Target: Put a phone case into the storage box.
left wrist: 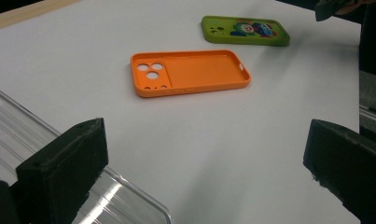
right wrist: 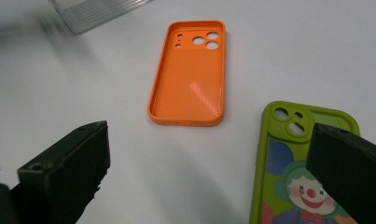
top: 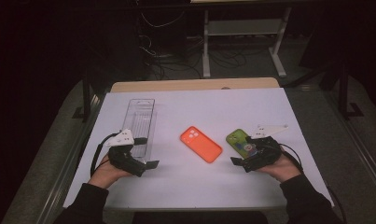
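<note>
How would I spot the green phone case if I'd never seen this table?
Start at the white table and look toward the person's right gripper. The green phone case lies there, right of the orange phone case. It alone carries a cartoon clown picture.

On the counter [top: 195,186], the clear tray [top: 140,125] lies at the left, the open phone case [top: 201,144] in the middle, and the clown phone case [top: 240,140] at the right.

Bare table [top: 251,109] lies open — only orange case [top: 201,143], green case [top: 239,141] and clear tray [top: 140,125] interrupt it.
</note>
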Tool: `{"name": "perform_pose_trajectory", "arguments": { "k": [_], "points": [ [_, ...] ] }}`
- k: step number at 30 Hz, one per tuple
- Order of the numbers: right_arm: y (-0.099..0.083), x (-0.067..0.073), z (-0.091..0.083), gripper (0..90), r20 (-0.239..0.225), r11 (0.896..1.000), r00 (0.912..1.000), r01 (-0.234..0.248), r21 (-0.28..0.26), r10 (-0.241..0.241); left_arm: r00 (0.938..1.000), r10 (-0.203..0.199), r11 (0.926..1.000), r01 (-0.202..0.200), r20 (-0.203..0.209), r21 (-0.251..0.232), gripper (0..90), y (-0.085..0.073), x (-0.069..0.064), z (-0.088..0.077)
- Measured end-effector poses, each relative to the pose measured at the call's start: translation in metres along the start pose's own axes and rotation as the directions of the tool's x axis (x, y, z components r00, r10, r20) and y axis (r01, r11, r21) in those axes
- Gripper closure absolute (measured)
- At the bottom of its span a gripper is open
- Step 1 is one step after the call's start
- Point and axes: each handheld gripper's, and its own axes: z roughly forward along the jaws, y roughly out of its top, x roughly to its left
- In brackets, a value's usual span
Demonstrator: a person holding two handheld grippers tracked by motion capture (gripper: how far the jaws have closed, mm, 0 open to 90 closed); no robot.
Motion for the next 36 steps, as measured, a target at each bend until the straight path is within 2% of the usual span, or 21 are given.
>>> {"name": "perform_pose_trajectory", "arguments": {
  "k": [6, 20, 30, 36],
  "points": [
    [0.005, -0.003, -0.001, 0.0, 0.006, 1.0, 0.9999, -0.01, -0.005, 0.01, 1.0, -0.003, 1.0, 0.003, 0.0, -0.001, 0.0, 0.0, 0.0, 0.0],
    [0.022, -0.016, -0.001, 0.0, 0.026, 0.999, 0.9997, 0.002, -0.032, -0.001, 1.0, -0.01, 1.0, 0.01, 0.001, -0.002, 0.0, 0.0, -0.001, 0.001],
    [0.037, -0.031, 0.0, 0.0, 0.044, 0.998, 0.9988, -0.017, -0.052, 0.019, 1.0, -0.004, 1.0, 0.004, 0.0, 0.002, 0.0, 0.0, -0.001, 0.001],
    [0.044, -0.037, 0.003, 0.0, 0.052, 0.999, 0.9982, -0.026, -0.046, 0.028, 1.0, 0.0, 0.9999, 0.0, 0.001, 0.01, 0.0, 0.0, -0.001, 0.001]
  ]
}}
